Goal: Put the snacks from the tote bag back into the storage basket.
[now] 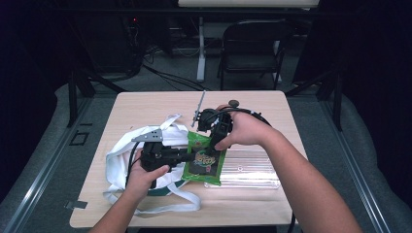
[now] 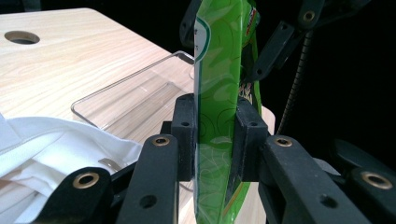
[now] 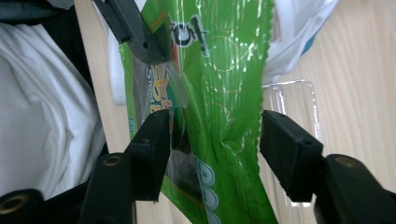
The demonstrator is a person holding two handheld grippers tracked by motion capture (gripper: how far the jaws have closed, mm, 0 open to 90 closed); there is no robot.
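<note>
Near edge of high view, two forearms come in from 6 o'clock. L gripper (image 1: 187, 156) sits at about 7 o'clock from counter centre, fingers (image 2: 184, 135) clenched on the green snack packet (image 1: 206, 158); in left gripper view the packet stands edge-on, pinched tight betw. both pads. White cloth bag (image 1: 127, 153) lies under and at 9 o'clock of the L hand (image 1: 143, 177), straps trailing toward the near counter edge. Packet itself is mid-counter, partly over the bag's rim and partly over the clear plastic tray (image 1: 248, 167), which lies at 3 o'clock of the packet, flat on the counter (image 1: 145, 104).

R gripper (image 1: 212, 145) comes down on the packet from 12 o'clock, R hand (image 1: 245, 128) wrapped round its body. In right gripper view its fingers (image 3: 152, 149) straddle the packet: one pad touching the film on the printed side, other pad w/ a gap beside the zigzag edge, so not gripping yet.

Farther off, small round hole (image 1: 233, 103) in the counter near the far edge. Beyond that, a folding chair (image 1: 252, 46) on the floor.
</note>
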